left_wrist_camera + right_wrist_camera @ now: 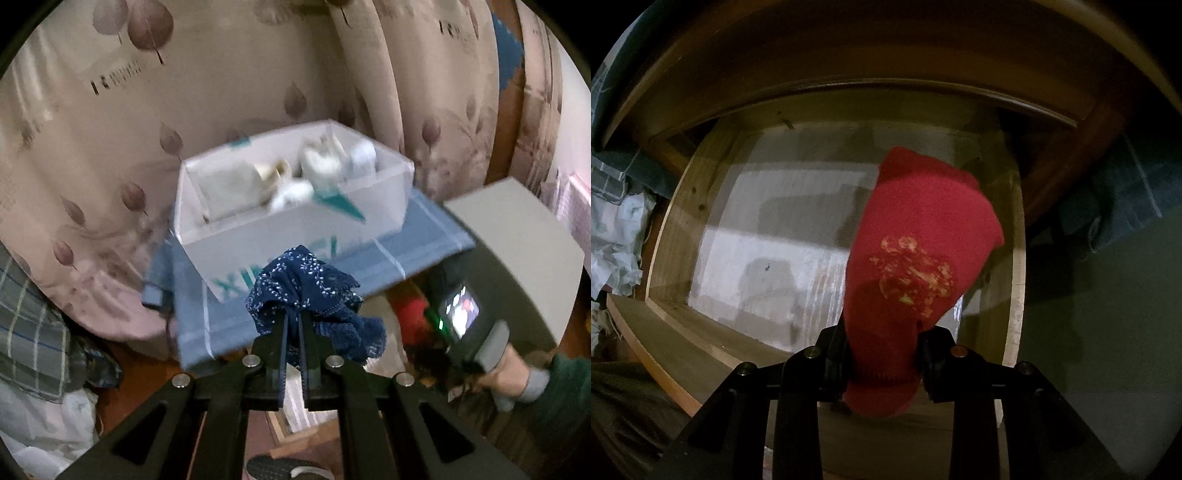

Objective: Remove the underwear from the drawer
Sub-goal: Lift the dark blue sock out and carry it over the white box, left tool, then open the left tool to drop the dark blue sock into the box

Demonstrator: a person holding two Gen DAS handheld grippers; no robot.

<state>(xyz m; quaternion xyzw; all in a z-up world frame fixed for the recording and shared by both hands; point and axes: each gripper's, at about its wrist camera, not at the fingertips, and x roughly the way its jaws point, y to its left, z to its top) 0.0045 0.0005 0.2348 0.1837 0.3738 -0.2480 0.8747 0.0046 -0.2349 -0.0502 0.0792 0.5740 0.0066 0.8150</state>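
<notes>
In the left wrist view my left gripper [293, 317] is shut on a bunched navy underwear with small white flowers [310, 291], held up in front of a white box [258, 243]. The box holds several pale folded garments [317, 166]. In the right wrist view my right gripper [882, 339] is shut on a red underwear with a worn gold print [916, 236]. It hangs over the open wooden drawer [679, 206], whose bottom is lined with pale paper. The right gripper's body with its small lit screen [461, 310] shows at the lower right of the left view, in a person's hand [506, 373].
The white box stands on a blue cloth with pale stripes [424, 243] over a small stand. A leaf-print curtain [110, 129] hangs behind. A grey cabinet [517, 240] is at the right, checked fabric [33, 332] at the left. A dark wooden edge [849, 66] overhangs the drawer.
</notes>
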